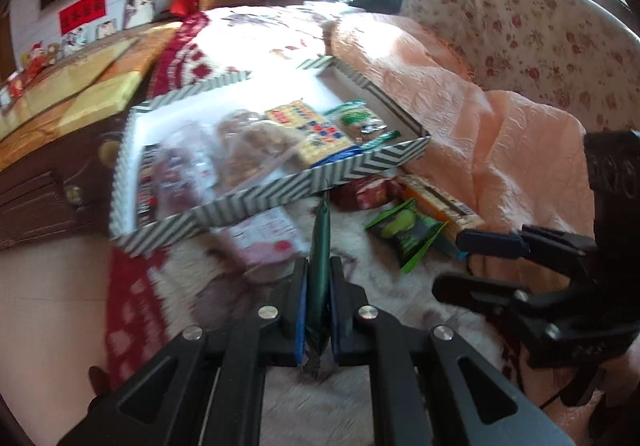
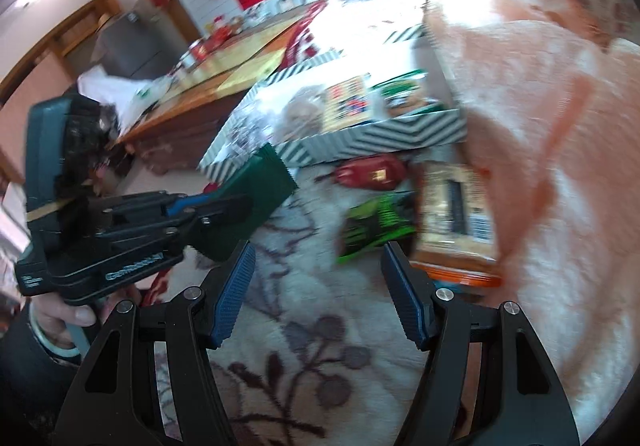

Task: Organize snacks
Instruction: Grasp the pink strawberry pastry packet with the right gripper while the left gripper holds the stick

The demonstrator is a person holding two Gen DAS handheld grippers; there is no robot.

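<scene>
My left gripper [image 1: 318, 310] is shut on a dark green snack packet [image 1: 320, 246], held edge-on above a fluffy patterned blanket. The right wrist view shows the same packet [image 2: 256, 189] flat in the left gripper [image 2: 224, 205]. A striped shallow box [image 1: 280, 189] just beyond holds a yellow cracker pack [image 1: 316, 129], clear bags [image 1: 248, 149] and a green pack [image 1: 360, 121]. On the blanket before the box lie a bright green packet [image 2: 376, 226], a red packet [image 2: 368, 171] and a long tan cracker pack [image 2: 456, 213]. My right gripper [image 2: 320, 286] stands open and holds nothing, close to the bright green packet.
A pink packet [image 1: 268, 234] lies by the box's near wall. A peach quilt [image 1: 480, 125] rises at the right against a floral sofa back [image 1: 540, 33]. A wooden cabinet [image 1: 48, 181] stands left of the box. A person's hand [image 2: 68, 312] holds the left gripper.
</scene>
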